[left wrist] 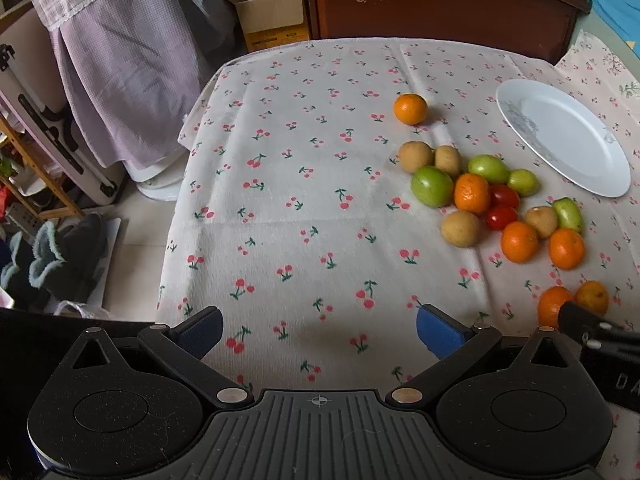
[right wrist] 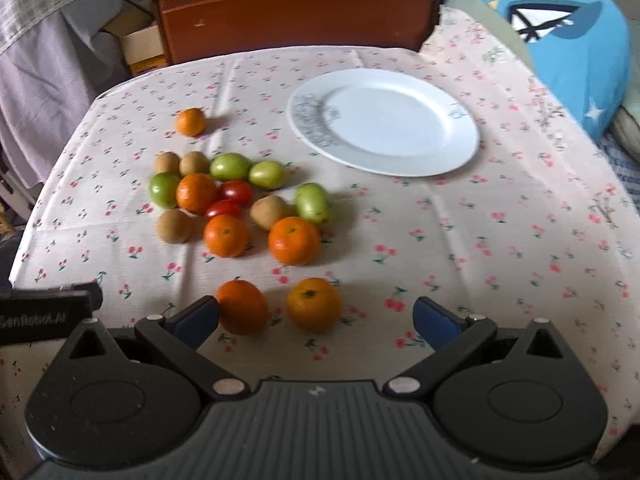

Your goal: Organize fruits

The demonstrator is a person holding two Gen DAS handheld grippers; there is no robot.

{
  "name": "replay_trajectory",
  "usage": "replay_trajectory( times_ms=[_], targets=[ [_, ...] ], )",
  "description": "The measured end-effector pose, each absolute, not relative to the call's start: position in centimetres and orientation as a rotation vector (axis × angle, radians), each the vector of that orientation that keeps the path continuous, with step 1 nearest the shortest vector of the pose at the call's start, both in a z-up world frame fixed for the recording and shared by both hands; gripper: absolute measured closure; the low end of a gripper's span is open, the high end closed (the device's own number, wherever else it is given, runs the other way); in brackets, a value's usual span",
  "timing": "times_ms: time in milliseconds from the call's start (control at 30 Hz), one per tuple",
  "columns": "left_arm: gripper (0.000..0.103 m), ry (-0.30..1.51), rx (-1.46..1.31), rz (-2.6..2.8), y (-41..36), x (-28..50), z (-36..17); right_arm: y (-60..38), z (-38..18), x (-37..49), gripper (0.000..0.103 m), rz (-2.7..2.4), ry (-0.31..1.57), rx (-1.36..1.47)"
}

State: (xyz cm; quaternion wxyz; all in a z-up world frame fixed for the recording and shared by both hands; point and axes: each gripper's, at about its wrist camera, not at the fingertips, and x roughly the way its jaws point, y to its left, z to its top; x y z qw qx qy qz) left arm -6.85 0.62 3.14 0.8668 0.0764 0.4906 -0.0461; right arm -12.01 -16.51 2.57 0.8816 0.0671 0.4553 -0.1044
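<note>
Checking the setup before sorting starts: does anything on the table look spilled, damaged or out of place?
Nothing spilled or damaged. The fruit lies loose on the tablecloth, one orange apart from the cluster, and the white plate is empty.

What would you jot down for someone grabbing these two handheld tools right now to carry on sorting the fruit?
Left tool: open, empty, over bare tablecloth.
Right tool: open, holding nothing; two oranges lie on the cloth between its fingers.
White plate: empty.
Loose pile left of the plate: oranges, green tomatoes, red cherry tomatoes, brown fruits. One orange lies apart, farther back.
Done: nothing sorted.
Left: everything.
</note>
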Motion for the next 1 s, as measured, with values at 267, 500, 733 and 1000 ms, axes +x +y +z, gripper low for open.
replay_trajectory(
  times_ms=[267,500,733,1000],
  targets=[
    [0.0,0.995,0.17,-0.087,0.2,-7.7,5.3,-17.7,3.5,-12.5,0.001,-0.23,0.949,0.218],
    [0.0,0.983,0.168,-0.077,0.0,-8.2,6.1,-18.2,4.1,-12.6,0.001,-0.229,0.962,0.261],
    [0.0,0.982,0.169,-0.077,-0.6,-8.7,6.6,-18.0,4.7,-12.8,0.001,-0.214,0.952,0.258],
    [0.0,0.98,0.179,-0.066,-0.8,-8.9,6.7,-18.3,5.1,-13.0,0.001,-0.209,0.944,0.275]
  ],
)
